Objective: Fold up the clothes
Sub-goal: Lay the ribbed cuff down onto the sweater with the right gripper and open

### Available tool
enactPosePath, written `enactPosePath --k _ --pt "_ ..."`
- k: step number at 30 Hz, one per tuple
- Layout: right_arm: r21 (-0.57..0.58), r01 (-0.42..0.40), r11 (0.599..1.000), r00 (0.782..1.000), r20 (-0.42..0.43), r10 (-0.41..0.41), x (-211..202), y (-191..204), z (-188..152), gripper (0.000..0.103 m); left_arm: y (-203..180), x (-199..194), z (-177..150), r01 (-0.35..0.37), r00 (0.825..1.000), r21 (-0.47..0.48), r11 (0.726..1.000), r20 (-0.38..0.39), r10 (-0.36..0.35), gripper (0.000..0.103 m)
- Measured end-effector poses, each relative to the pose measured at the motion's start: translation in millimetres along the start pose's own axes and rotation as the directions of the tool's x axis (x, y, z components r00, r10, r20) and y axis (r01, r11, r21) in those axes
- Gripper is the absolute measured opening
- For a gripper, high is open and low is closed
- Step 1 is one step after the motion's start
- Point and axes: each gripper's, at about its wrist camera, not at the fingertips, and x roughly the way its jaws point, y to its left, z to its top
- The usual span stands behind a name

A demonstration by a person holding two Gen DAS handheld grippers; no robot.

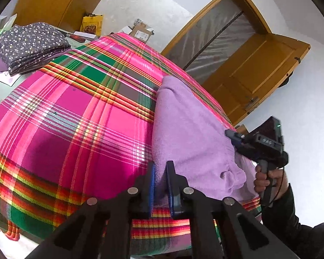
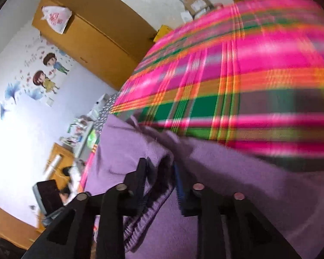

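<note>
A home bedroom: cartoon children wall stickers [image 2: 47,73] at nine o'clock, a tall wooden wardrobe [image 2: 92,36] at eleven, a wooden door [image 1: 257,69] at two, and a pink plaid blanket [image 1: 75,112] spread centrally.

Plaid blanket [image 2: 248,69] blurred in right view; bottom edge cuts lilac garment [image 2: 237,183].

No lettering is resolving into readable words in either view. The white plastic bag [image 2: 56,18] on top of the brown wardrobe [image 2: 92,38] is showing red print, too small to read. The yellow paper bag [image 1: 92,22] against the far wall is carrying dark printing, likewise illegible, and the white label on the brown cardboard box [image 1: 143,32] is staying unreadable.
</note>
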Motion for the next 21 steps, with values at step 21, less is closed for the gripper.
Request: enactPosePath --k 21 --pt "-0.364 -0.075 0.928 0.939 -0.338 -0.057 158.5 120.6 82.2 0.041 -5.6 -0.6 -3.8 -0.023 1.0 0.05 0.998 -0.006 0.023 0.013"
